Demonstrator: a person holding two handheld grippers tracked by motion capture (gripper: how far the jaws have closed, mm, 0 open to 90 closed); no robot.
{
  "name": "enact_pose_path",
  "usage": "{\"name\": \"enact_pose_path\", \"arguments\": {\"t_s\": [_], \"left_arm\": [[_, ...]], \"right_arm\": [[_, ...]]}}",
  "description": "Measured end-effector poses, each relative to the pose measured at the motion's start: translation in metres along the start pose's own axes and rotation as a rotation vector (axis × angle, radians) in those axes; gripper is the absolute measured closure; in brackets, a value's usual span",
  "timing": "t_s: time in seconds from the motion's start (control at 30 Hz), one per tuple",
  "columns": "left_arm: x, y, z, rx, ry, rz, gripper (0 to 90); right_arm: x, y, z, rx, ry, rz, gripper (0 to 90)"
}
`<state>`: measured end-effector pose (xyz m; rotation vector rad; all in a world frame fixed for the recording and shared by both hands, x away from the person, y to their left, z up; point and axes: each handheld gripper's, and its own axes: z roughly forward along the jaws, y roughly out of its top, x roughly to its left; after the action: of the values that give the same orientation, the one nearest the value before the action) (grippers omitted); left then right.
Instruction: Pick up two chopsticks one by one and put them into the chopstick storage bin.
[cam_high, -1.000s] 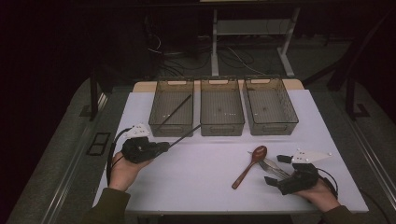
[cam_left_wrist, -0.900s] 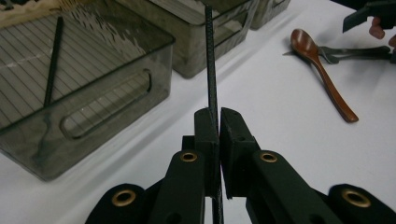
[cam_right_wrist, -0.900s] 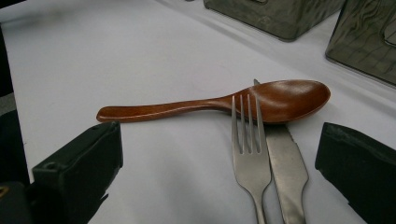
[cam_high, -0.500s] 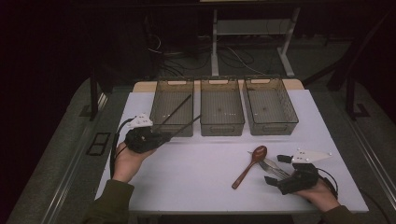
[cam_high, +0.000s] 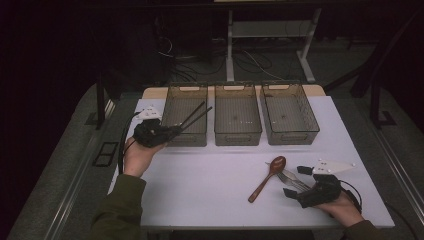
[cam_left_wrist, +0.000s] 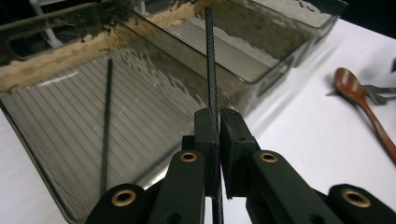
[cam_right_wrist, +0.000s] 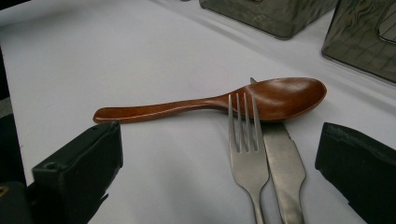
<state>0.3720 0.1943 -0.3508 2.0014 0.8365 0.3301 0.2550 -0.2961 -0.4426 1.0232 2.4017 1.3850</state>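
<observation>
My left gripper (cam_high: 173, 131) is shut on a thin black chopstick (cam_left_wrist: 209, 56), which juts forward over the left clear bin (cam_high: 187, 140). In the left gripper view its jaws pinch the stick near its lower end. A second black chopstick (cam_left_wrist: 107, 121) lies inside that bin. Near the table's front right, my right gripper (cam_high: 295, 181) rests open on the white table. A metal fork (cam_right_wrist: 245, 149) and a knife (cam_right_wrist: 282, 168) lie between its jaws. A brown wooden spoon (cam_right_wrist: 210, 102) lies across their tips.
Three clear bins stand in a row at the back of the white table (cam_high: 210, 180); the middle bin (cam_high: 237, 135) and the right bin (cam_high: 292, 135) hold nothing I can make out. The floor beyond is dark, with cables and a stand.
The left hand has carried the chopstick forward and upward, from the bare table in front of the left bin to over the bin's front edge. The right hand has stayed still.
</observation>
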Motion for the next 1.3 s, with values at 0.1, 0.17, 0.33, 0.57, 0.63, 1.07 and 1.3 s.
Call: {"name": "enact_pose_path", "arguments": {"t_s": [0.1, 0.17, 0.33, 0.57, 0.63, 1.07, 1.3], "left_arm": [[0.007, 0.006, 0.004, -0.004, 0.011, -0.008, 85.3], [0.011, 0.01, 0.007, -0.001, 0.021, -0.017, 85.3], [0.023, 0.021, 0.013, -0.002, 0.062, -0.034, 85.3], [0.037, 0.037, 0.021, 0.0, 0.101, -0.061, 85.3], [0.04, 0.041, 0.025, 0.015, 0.113, -0.056, 85.3], [0.059, 0.044, 0.06, 0.119, 0.175, -0.108, 85.3], [0.065, 0.039, 0.076, 0.175, 0.196, -0.145, 85.3]], "right_arm": [[0.0, 0.0, 0.0, 0.001, -0.001, 0.002, 0.2], [0.0, 0.0, -0.001, 0.0, -0.003, 0.006, 0.2], [0.0, 0.0, -0.001, 0.002, -0.003, 0.005, 0.2], [0.0, 0.0, -0.001, 0.001, -0.002, 0.002, 0.2], [0.0, 0.0, -0.001, 0.002, -0.003, 0.002, 0.2], [0.0, 0.0, -0.002, -0.003, 0.002, 0.004, 0.2], [0.0, 0.0, -0.002, -0.003, 0.003, 0.005, 0.2]]}}
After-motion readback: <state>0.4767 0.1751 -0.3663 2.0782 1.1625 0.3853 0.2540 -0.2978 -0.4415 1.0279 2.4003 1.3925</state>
